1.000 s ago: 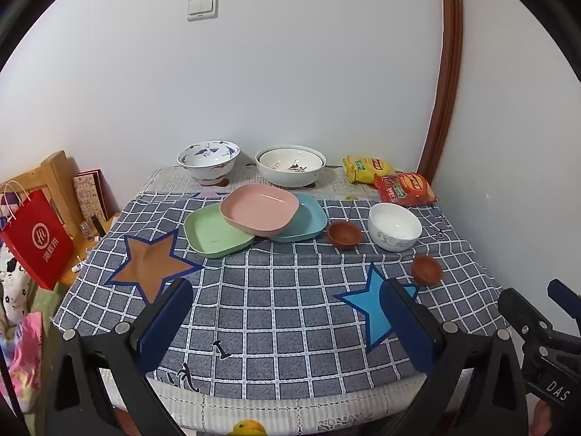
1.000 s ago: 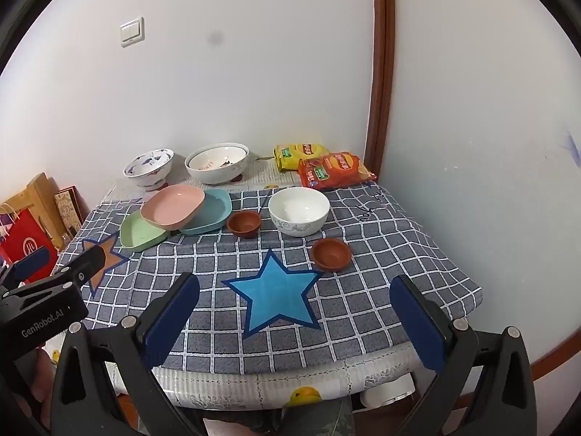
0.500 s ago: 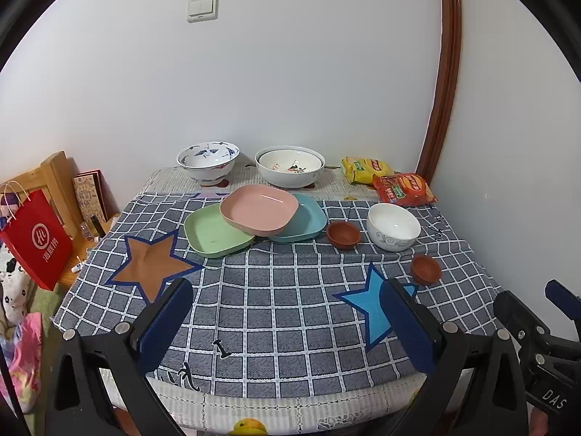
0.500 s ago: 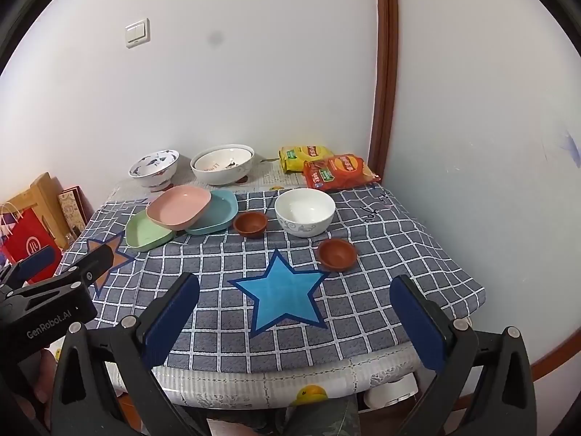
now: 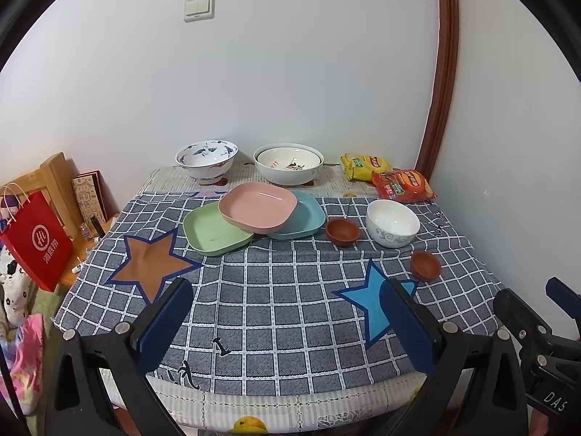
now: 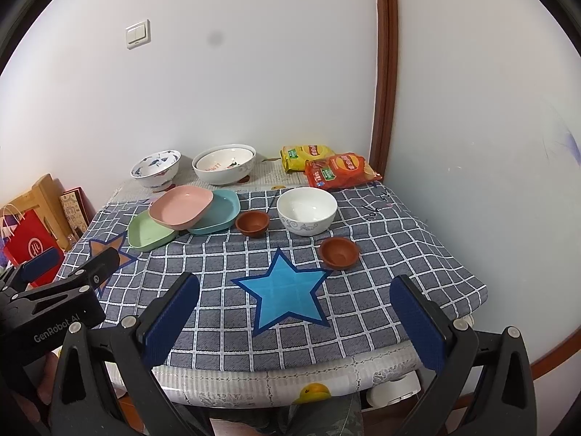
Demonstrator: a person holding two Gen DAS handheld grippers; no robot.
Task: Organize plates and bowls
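Left view, step: nothing grasped yet; left gripper (image 5: 287,323) spread wide over the near table edge.
Left view, plates: pink plate (image 5: 258,209) tilted across green plate (image 5: 214,230) and blue plate (image 5: 301,218); row runs left-right.
Right view, gripper: right gripper (image 6: 294,321) released, empty.
Right view, next: likely reach forward to white bowl (image 6: 307,210) or brown cup (image 6: 339,251); mouths face up.

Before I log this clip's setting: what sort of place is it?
Likely a home room corner: a table under a checked tablecloth against a wall, bowls and snack packets on it, a red shopping bag beside it.
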